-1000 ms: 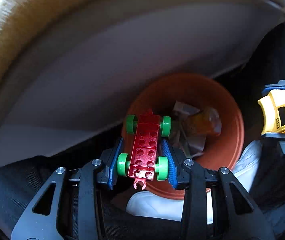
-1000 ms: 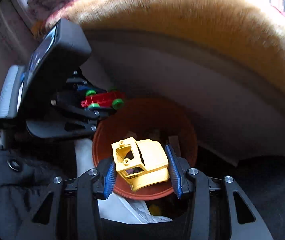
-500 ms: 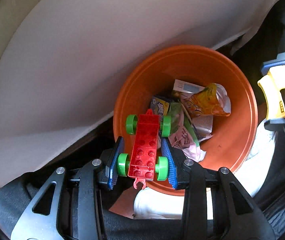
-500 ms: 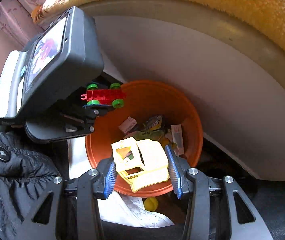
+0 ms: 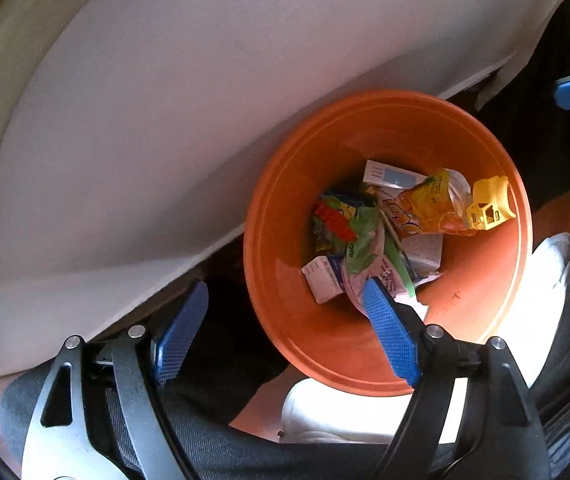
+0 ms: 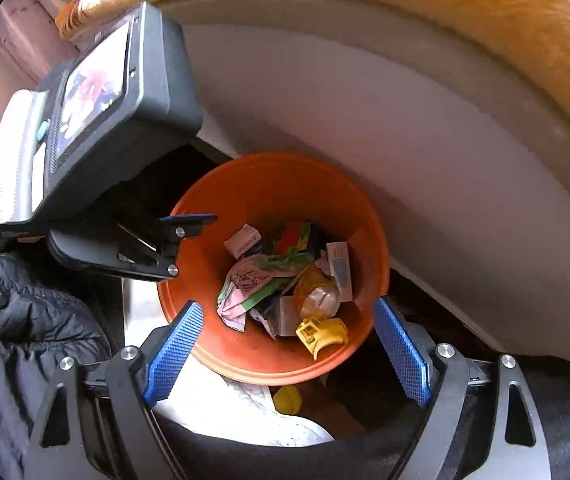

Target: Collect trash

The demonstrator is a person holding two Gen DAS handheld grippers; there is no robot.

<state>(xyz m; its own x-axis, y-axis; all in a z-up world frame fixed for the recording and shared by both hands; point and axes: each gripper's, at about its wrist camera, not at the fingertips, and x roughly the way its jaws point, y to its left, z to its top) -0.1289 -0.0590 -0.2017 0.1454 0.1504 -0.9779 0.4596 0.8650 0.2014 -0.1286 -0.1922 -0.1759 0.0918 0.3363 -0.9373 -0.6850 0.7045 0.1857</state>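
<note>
An orange bucket (image 5: 481,316) (image 6: 253,356) stands below both grippers with several wrappers and small boxes in it. A yellow toy cab (image 5: 489,204) (image 6: 321,334) lies inside near the rim. Among the wrappers sits a blurred red and green shape (image 5: 335,220) (image 6: 291,236), which looks like the red toy car. My left gripper (image 5: 285,288) hangs over the bucket's left rim, jaws opening, nothing between them. My right gripper (image 6: 288,306) is above the bucket's mouth, jaws also opening, and empty. The left gripper's blue pad (image 6: 189,220) shows in the right wrist view.
A white panel (image 5: 165,120) topped by a tan fleece (image 6: 445,4) curves behind the bucket. A white shoe (image 5: 345,412) and a dark padded sleeve (image 6: 25,320) are close to the bucket. A small yellow object (image 6: 287,398) lies on the floor by its base.
Both grippers went from shut to wide open. The red toy car and the yellow cab left the jaws and now lie in the bucket. The left gripper sank slightly.
</note>
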